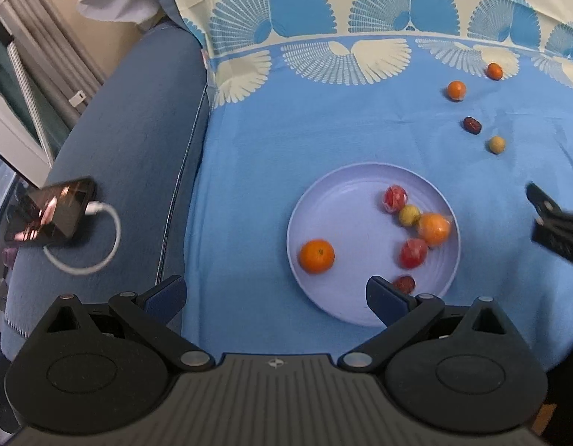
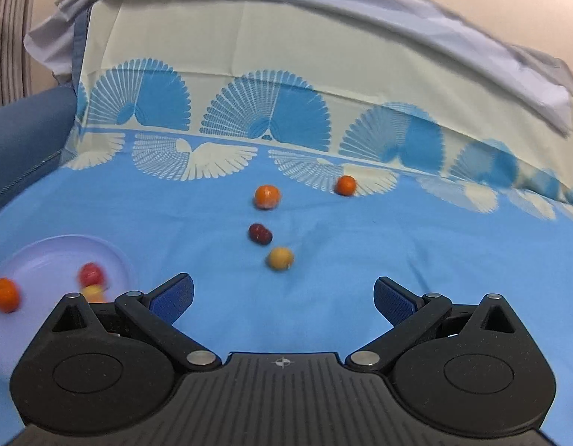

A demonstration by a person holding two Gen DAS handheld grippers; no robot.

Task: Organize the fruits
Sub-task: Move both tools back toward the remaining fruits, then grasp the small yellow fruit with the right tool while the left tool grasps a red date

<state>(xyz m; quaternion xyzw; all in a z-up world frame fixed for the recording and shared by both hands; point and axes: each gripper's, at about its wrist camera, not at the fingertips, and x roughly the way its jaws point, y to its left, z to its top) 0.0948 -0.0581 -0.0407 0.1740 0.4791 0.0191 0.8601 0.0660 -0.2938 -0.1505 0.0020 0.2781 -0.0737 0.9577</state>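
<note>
A pale lilac plate [image 1: 345, 200] lies on the blue cloth and holds several fruits: an orange [image 1: 316, 256] at its left, a larger orange [image 1: 434, 229], two red fruits [image 1: 395, 198] [image 1: 413, 253], a yellow one [image 1: 409, 215] and a dark red one [image 1: 404, 283]. Loose on the cloth beyond it lie two small oranges [image 2: 267, 196] [image 2: 345, 185], a dark red fruit [image 2: 260, 233] and a yellow fruit [image 2: 281, 258]. My left gripper [image 1: 277, 295] hangs open over the plate's near rim. My right gripper [image 2: 284, 295] is open and empty, just short of the yellow fruit.
A phone [image 1: 57, 212] with a white cable [image 1: 100, 245] lies on the blue sofa arm to the left. The cloth's cream patterned border [image 2: 249, 74] rises at the back. The right gripper [image 1: 554, 226] shows at the right edge of the left wrist view.
</note>
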